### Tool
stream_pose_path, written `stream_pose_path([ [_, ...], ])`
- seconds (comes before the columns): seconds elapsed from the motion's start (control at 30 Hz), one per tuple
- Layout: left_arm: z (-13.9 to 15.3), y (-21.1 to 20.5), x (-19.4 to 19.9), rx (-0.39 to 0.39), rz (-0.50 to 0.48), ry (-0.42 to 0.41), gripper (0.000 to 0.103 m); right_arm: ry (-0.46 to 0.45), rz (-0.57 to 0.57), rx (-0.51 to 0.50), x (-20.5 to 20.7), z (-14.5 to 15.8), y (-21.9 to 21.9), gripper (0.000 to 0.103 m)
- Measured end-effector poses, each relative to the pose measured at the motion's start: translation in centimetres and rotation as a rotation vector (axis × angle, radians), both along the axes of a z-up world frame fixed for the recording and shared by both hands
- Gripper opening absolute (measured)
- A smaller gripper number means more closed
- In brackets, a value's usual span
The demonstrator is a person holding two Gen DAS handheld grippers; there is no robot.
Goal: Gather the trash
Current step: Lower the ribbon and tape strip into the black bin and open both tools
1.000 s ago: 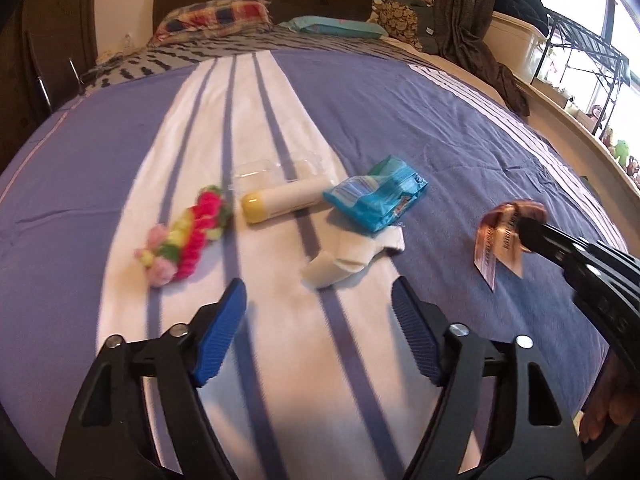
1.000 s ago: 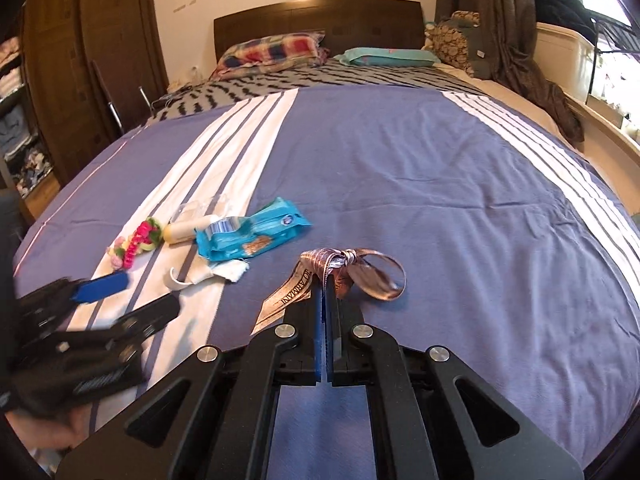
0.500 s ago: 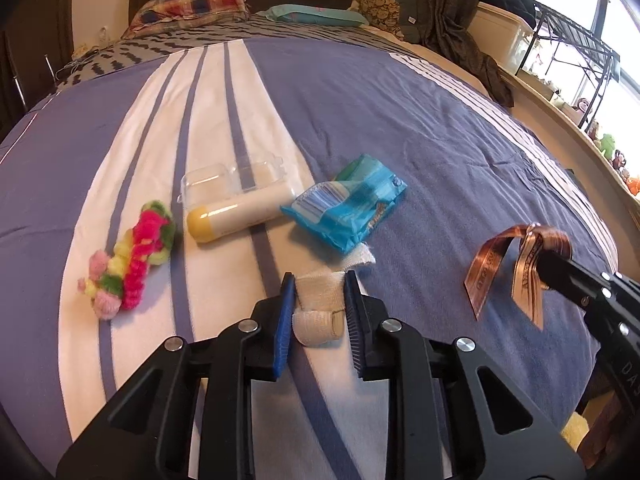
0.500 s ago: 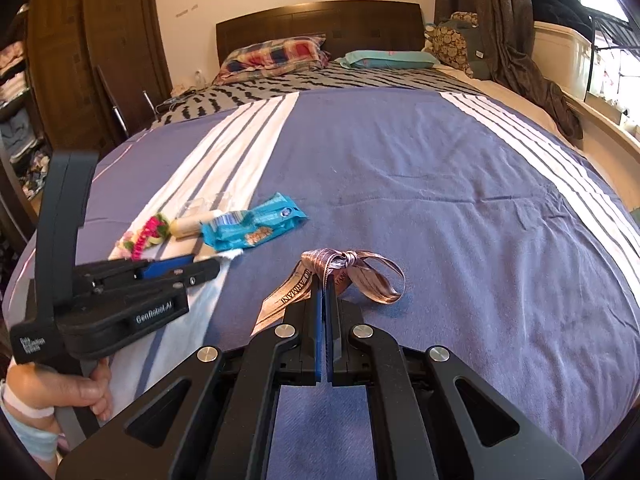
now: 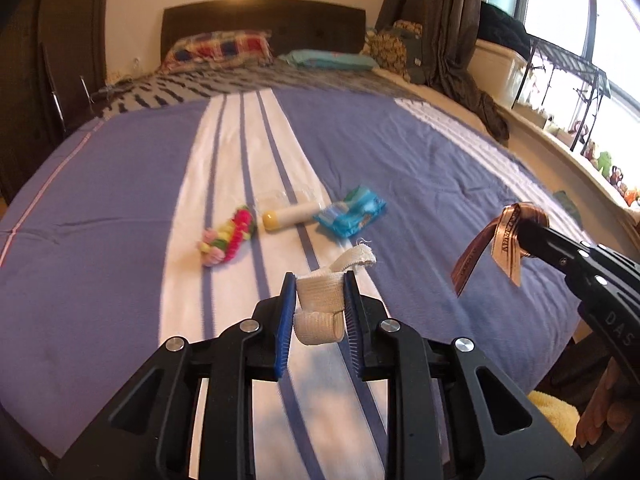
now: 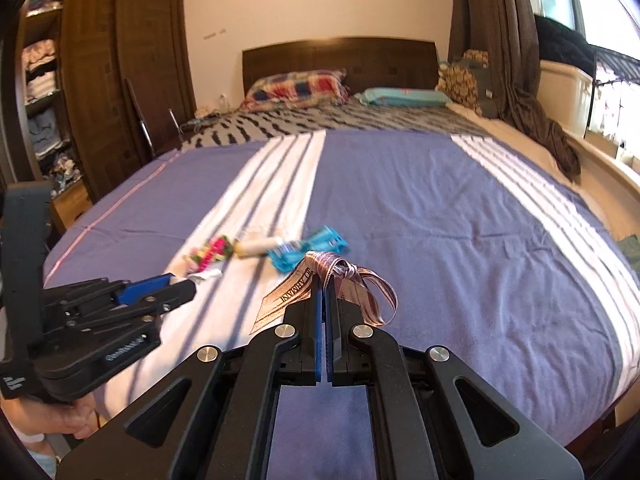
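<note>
Left claw (image 5: 320,312) is clamped on a cream roll of woven bandage (image 5: 320,308), blue ribbed pads pressing both sides, a frayed loose end curling up past the tips, the roll lifted clear of the bed (image 5: 420,168). Right claw (image 6: 323,292) has its pads pressed tight together on a shiny bronze ribbon (image 6: 344,280) with printed lettering, loops and tails flopping either side, also held above the cover.

Below them, a wide bed takes up nearly the whole room: a soft purple cover, faintly creased, with a white band and thin purple stripes running toward the dark wooden headboard (image 6: 340,60). On that white band lie a fuzzy pink, yellow and green toy (image 5: 228,236), a cream tube with a yellow cap (image 5: 288,216) just beside it, resting against a clear plastic shell, and a crinkly blue wrapper (image 5: 352,216) next along, touching the tube's far end. All three lie near the foot end, between the claws and the pillows.

A plaid pillow (image 6: 296,86) and a teal one sit at the head. Dark wardrobe (image 6: 108,80) crowds the bed's left edge; brown curtains (image 6: 500,40) and a bright window ledge run along the right. Much of the purple cover lies bare.
</note>
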State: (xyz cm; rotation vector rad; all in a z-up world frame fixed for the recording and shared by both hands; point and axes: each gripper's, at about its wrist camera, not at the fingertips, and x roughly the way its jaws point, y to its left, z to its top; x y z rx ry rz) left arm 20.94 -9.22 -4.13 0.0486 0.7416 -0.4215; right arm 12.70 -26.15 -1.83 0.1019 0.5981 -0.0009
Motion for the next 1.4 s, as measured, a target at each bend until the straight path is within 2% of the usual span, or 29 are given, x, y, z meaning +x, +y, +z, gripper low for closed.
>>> stream_pose_path([
  [0.27, 4.0, 2.6, -6.2, -0.032, 0.018, -0.092, 0.022, -0.087, 0.029, 0.002, -4.7, 3.6, 2.3, 0.002],
  [0.43, 4.5, 3.6, -9.0, -0.045, 0.021, -0.108, 0.022, -0.117, 0.049, 0.012, -7.5, 4.4, 3.4, 0.002],
  [0.6, 4.1, 4.6, -11.8, -0.062, 0.028, -0.104, 0.022, -0.121, 0.046, 0.04, -10.2, 3.5, 3.7, 0.002],
  [0.73, 3.0, 5.1, -14.0, -0.072, 0.026, -0.091, 0.022, -0.1, 0.034, 0.055, -11.7, 2.0, 3.6, 0.002],
  [1.0, -0.5, 5.6, -17.7, -0.04, 0.03, -0.041, 0.022, -0.03, 0.044, 0.045, -14.7, -1.7, 3.9, 0.002],
  [1.4, -7.1, 5.6, -19.5, -0.002, 0.035, 0.104, 0.023, 0.138, 0.082, 0.015, -16.3, -8.0, 4.9, 0.002],
])
